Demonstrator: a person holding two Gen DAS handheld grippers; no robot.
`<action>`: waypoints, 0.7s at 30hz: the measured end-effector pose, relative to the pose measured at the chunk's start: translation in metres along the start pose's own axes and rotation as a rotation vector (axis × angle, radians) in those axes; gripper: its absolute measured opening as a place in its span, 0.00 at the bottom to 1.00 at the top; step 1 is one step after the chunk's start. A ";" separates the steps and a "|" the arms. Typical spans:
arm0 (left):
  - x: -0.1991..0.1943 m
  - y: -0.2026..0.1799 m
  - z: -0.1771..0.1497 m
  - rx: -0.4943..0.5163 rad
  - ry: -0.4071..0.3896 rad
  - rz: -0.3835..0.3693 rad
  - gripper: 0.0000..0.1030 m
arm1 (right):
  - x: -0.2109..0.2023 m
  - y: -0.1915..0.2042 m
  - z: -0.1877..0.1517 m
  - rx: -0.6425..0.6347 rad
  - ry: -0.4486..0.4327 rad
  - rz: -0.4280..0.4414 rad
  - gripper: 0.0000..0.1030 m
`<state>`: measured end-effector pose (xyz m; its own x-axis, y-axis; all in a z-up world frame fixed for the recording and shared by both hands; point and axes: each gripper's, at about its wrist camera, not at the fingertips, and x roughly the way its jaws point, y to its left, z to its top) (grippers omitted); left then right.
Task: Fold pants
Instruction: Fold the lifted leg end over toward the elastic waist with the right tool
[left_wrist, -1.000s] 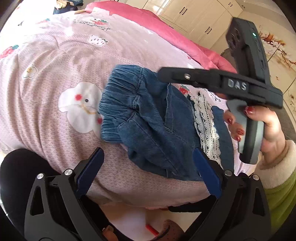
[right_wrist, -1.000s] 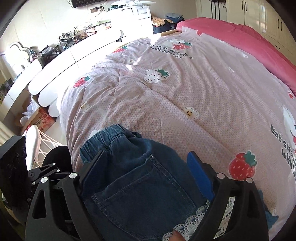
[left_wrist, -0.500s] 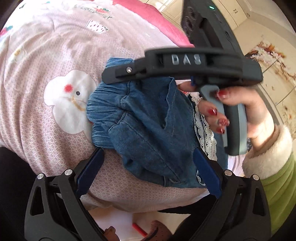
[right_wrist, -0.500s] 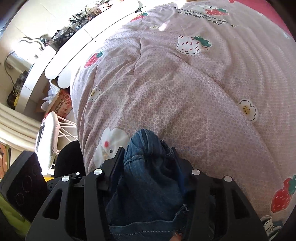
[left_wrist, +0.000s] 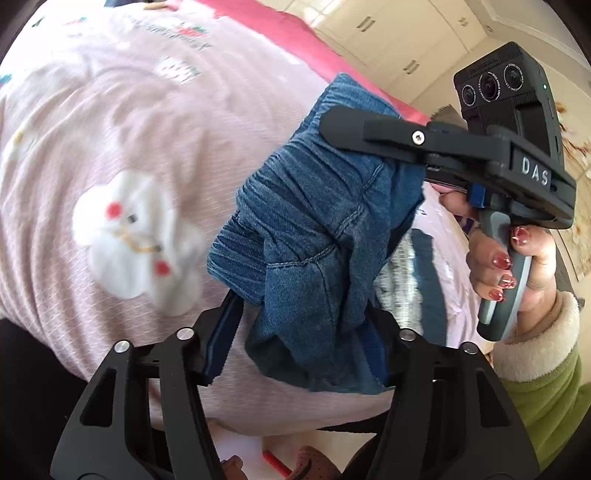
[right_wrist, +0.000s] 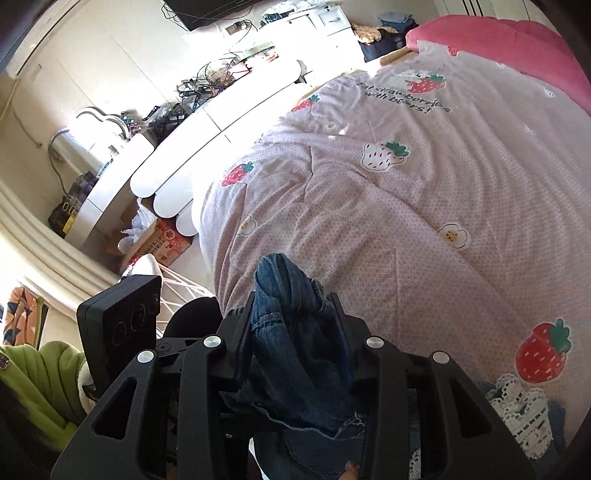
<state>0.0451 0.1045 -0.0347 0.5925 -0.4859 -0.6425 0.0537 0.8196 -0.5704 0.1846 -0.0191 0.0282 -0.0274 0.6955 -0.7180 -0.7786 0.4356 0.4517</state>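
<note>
Two handheld grippers lifted small denim pants above a pink strawberry-print quilt.

In the left wrist view, the left gripper (left_wrist: 299, 332) had its blue-padded fingers closed partway onto a bunched fold of the pants (left_wrist: 314, 229), raised off the quilt (left_wrist: 92, 129). Further right, the right gripper (right_wrist: 295, 317) was pinched tight on the gathered waistband, held by a hand (left_wrist: 517, 266) with red nails.
</note>
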 end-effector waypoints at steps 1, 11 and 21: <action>-0.001 -0.006 0.002 0.012 -0.004 -0.003 0.49 | -0.008 -0.001 -0.002 0.000 -0.012 -0.005 0.34; 0.005 -0.070 0.010 0.155 0.002 -0.019 0.49 | -0.089 -0.027 -0.041 0.040 -0.126 -0.055 0.34; 0.035 -0.117 0.001 0.258 0.062 0.002 0.49 | -0.123 -0.058 -0.094 0.094 -0.172 -0.089 0.34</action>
<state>0.0601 -0.0082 0.0100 0.5428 -0.4954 -0.6782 0.2604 0.8670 -0.4250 0.1741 -0.1838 0.0408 0.1522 0.7359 -0.6598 -0.7112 0.5450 0.4439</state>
